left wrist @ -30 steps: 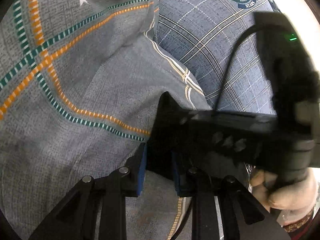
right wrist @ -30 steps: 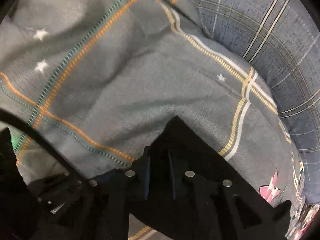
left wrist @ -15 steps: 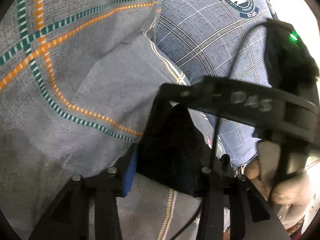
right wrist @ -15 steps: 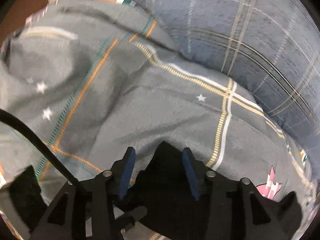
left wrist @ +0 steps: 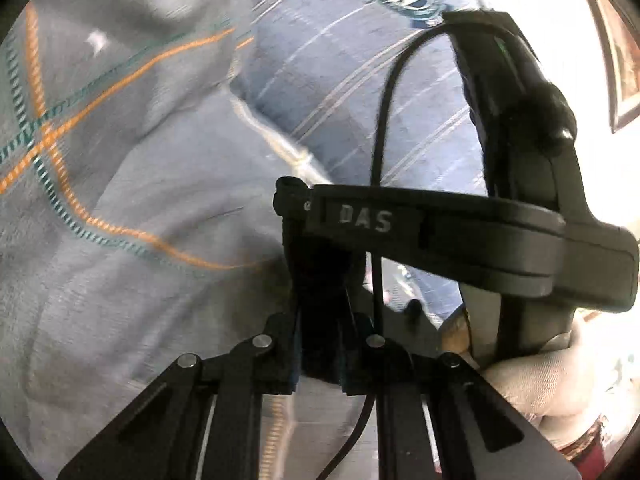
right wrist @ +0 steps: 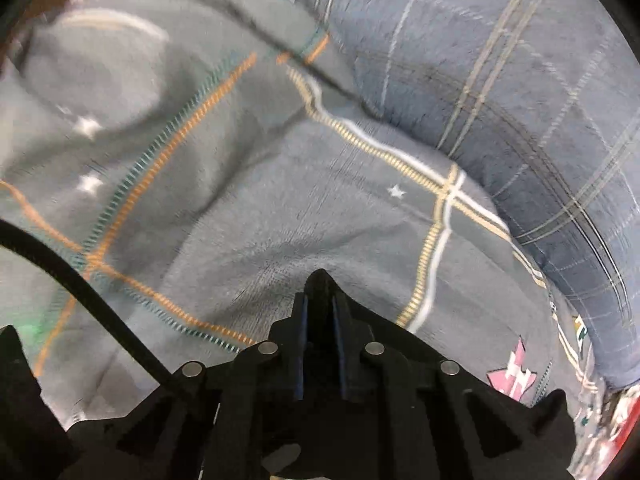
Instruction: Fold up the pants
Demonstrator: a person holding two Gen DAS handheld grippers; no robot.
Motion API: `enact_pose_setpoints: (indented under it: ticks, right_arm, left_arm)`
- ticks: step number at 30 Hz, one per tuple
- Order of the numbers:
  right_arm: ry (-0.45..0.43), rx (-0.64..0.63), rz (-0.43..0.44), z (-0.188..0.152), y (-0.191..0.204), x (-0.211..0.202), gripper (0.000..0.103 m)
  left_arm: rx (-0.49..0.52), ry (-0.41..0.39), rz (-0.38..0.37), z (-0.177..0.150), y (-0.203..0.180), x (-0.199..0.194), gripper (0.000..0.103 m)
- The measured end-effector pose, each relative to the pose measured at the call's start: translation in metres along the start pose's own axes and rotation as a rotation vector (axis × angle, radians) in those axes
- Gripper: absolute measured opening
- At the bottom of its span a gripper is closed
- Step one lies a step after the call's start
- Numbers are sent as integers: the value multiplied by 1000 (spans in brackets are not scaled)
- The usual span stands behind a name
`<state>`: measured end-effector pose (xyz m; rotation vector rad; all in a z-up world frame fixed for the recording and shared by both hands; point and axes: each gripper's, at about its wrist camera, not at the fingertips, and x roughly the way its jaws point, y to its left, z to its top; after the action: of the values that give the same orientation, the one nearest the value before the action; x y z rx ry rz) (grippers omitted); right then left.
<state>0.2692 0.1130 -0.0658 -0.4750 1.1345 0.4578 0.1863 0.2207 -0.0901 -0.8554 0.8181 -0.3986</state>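
Note:
The black pants (left wrist: 320, 280) are pinched in both grippers. In the left wrist view my left gripper (left wrist: 320, 344) is shut on a fold of the black pants, held above a grey bedspread (left wrist: 120, 180). The other gripper's black body (left wrist: 460, 240), marked DAS, crosses just in front, held by a gloved hand (left wrist: 532, 380). In the right wrist view my right gripper (right wrist: 320, 320) is shut on the black pants (right wrist: 320, 280), whose cloth sticks up between the pads and hangs below.
The grey bedspread (right wrist: 240, 200) with orange and teal stripes covers the bed. A blue plaid pillow (right wrist: 500, 80) lies at the right; it also shows in the left wrist view (left wrist: 360, 80). A black cable (right wrist: 80, 288) crosses lower left.
Both grippers opened wider half a second ago and have closed again on the black cloth. The right gripper's body has risen across the left wrist view.

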Motion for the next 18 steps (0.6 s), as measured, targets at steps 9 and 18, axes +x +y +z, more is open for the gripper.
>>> enact_pose_setpoints:
  ticks: [9, 18]
  right_arm:
    - [-149, 154, 67, -46, -85, -64, 11]
    - [-217, 448, 175, -155, -216, -44, 11]
  left_arm:
    - [111, 63, -36, -15, -81, 36, 13]
    - [269, 232, 80, -84, -139, 139, 15]
